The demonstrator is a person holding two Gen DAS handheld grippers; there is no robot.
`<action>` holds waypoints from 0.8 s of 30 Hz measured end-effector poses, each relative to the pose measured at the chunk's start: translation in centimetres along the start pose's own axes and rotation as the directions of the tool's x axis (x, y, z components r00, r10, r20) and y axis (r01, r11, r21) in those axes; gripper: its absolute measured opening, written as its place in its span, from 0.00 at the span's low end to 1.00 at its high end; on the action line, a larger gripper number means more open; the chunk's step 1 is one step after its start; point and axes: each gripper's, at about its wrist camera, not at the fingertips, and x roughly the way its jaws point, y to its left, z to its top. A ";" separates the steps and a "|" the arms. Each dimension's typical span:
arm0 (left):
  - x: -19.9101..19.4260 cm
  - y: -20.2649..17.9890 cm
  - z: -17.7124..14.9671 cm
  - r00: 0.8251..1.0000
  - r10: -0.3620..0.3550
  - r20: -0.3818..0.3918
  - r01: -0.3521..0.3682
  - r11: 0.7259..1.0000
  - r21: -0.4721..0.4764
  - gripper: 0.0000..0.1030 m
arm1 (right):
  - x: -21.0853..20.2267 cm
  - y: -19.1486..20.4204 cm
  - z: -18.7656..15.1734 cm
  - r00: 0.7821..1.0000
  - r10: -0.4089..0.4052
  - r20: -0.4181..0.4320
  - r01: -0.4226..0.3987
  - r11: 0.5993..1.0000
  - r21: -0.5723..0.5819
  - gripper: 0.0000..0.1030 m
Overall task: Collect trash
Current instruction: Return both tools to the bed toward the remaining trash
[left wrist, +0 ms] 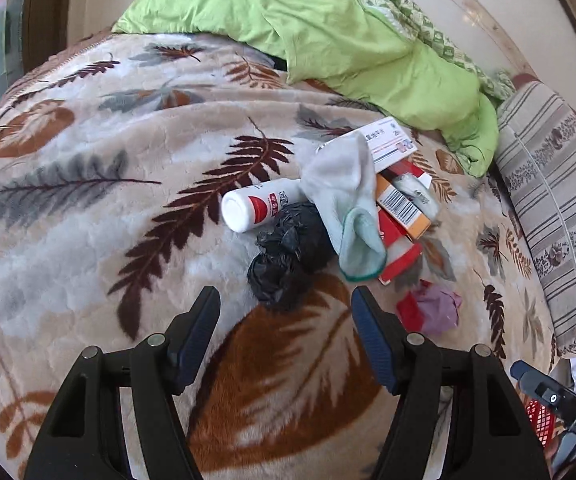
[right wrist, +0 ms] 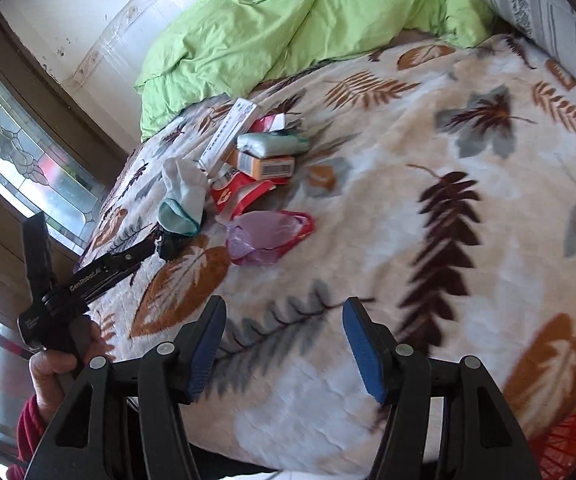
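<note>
Fleece blanket (left wrist: 88, 208) on the bed carries the whole trash pile; nothing collected yet, as far as the views show.

Left gripper (left wrist: 286, 308): jaws spread, empty, just short of the crumpled black bag (left wrist: 284, 264). Right gripper (right wrist: 284, 320): jaws spread, empty, over bare blanket, well apart from the pile. Lying clustered: white bottle (left wrist: 252, 208), pale sock (left wrist: 348, 216), orange carton (left wrist: 404, 208), white box (left wrist: 388, 140), red wrappers (left wrist: 396, 252), purple bag (left wrist: 436, 308). Red mesh basket (right wrist: 568, 440) at the frame's lower edge, probably the bin. Judgement: all items remain; black bag likely first.
</note>
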 end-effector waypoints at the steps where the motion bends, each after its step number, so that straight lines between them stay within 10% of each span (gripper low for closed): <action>1: 0.5 -0.3 0.3 1.000 0.007 -0.002 -0.007 1.000 0.014 0.65 | 0.2 0.1 0.0 1.000 0.005 0.003 -0.005 1.000 -0.001 0.62; 11: 4.7 -2.0 1.5 0.998 0.052 -0.021 -0.048 0.986 0.159 0.35 | -0.6 0.2 -0.4 0.998 0.045 0.050 -0.043 0.999 -0.031 0.62; 24: -2.2 -1.5 -0.1 0.987 0.077 0.143 -0.095 0.987 0.127 0.32 | 6.0 -0.4 3.2 0.993 0.116 -0.015 -0.114 0.989 0.097 0.66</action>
